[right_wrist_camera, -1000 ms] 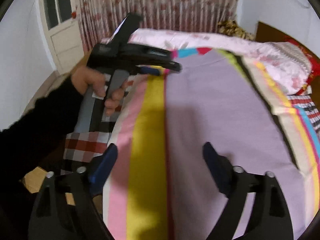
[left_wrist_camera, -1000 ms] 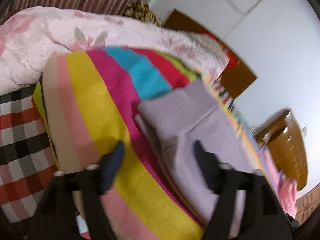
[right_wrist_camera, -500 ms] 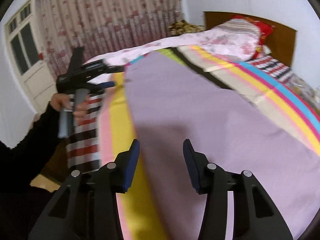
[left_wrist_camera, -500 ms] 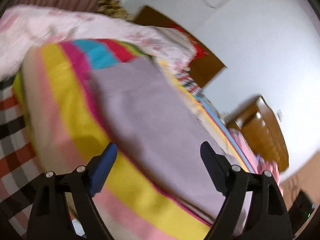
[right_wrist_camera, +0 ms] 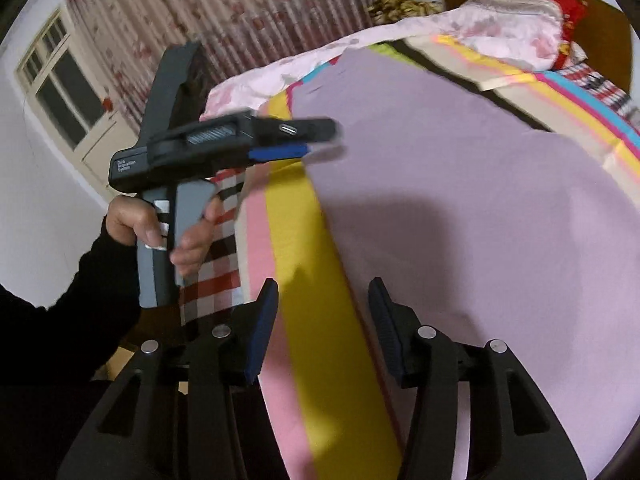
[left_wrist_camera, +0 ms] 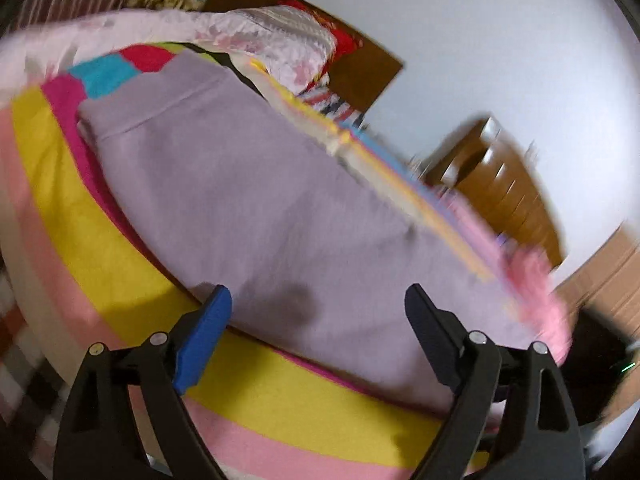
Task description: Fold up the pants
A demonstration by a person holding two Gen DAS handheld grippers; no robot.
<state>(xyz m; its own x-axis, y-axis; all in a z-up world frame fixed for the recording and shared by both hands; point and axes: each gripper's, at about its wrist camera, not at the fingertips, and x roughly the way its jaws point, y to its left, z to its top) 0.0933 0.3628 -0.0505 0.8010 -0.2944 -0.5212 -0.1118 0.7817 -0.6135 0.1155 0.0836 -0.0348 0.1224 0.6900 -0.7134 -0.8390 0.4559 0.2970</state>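
Lilac pants [left_wrist_camera: 260, 200] lie flat and stretched out on a bed with a striped sheet [left_wrist_camera: 80, 220]; they also show in the right wrist view [right_wrist_camera: 480, 200]. My left gripper [left_wrist_camera: 318, 308] is open and empty, just above the near edge of the pants. In the right wrist view the left gripper [right_wrist_camera: 316, 144] hovers over the pants' left edge, held by a hand [right_wrist_camera: 160, 224]. My right gripper [right_wrist_camera: 322, 300] is open and empty, above the yellow stripe [right_wrist_camera: 316, 300] beside the pants' edge.
A pink floral quilt [right_wrist_camera: 500, 28] and a red pillow [right_wrist_camera: 572, 8] lie at the head of the bed. A checked blanket [right_wrist_camera: 216, 272] hangs at the left side. A wooden dresser [left_wrist_camera: 504, 184] stands by the wall. Curtains [right_wrist_camera: 240, 8] and a door [right_wrist_camera: 68, 92] are behind.
The left gripper has swung along the pants toward their middle and stays open. The right gripper narrowed its opening and moved left to the pants' edge over the yellow stripe.
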